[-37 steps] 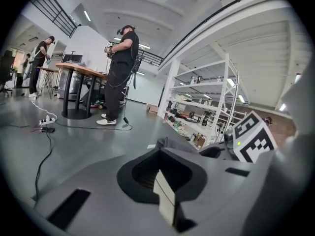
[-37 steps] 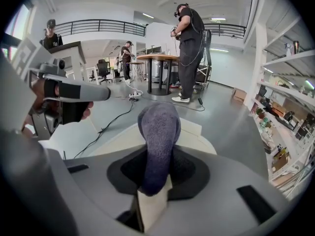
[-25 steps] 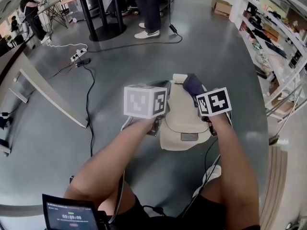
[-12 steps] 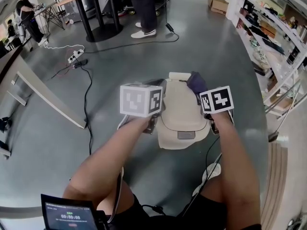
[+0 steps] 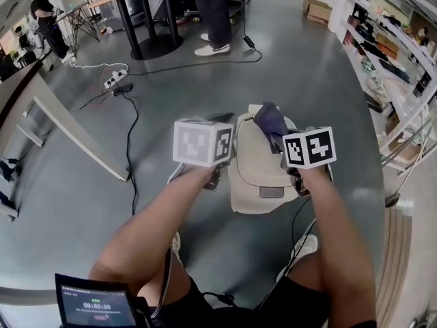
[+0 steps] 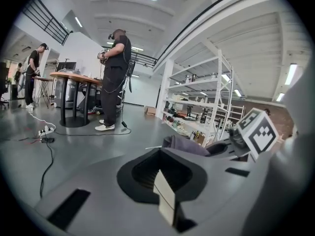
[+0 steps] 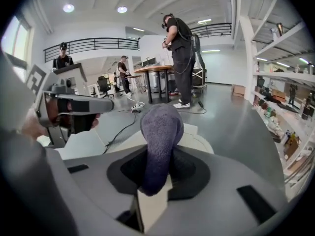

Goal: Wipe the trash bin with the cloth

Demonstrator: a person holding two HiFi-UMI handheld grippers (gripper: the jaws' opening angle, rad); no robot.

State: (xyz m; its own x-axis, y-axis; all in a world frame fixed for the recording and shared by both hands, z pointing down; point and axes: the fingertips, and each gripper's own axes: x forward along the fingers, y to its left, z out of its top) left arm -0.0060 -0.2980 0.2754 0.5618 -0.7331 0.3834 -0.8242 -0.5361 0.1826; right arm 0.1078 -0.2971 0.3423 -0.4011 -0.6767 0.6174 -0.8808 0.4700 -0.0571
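The beige trash bin (image 5: 256,166) stands on the grey floor right in front of me, its lid facing up. A dark purple cloth (image 5: 271,121) rests on the back of the lid, and my right gripper (image 5: 290,152) is shut on it. In the right gripper view the cloth (image 7: 160,141) sticks up out of that gripper (image 7: 152,193), with the bin's lid (image 7: 197,134) just beyond. My left gripper (image 5: 217,175) sits against the bin's left side. In the left gripper view this gripper (image 6: 165,195) has its jaws together with nothing between them.
A person (image 5: 213,12) stands by a round-footed table (image 5: 147,26) at the back. A power strip with cables (image 5: 115,80) lies at the back left, and a long white board (image 5: 72,128) at the left. Shelves (image 5: 399,53) line the right side, with a cardboard box (image 5: 315,9) by them.
The right gripper has slid the cloth slightly left across the back of the bin's lid. The left gripper stays at the bin's left side.
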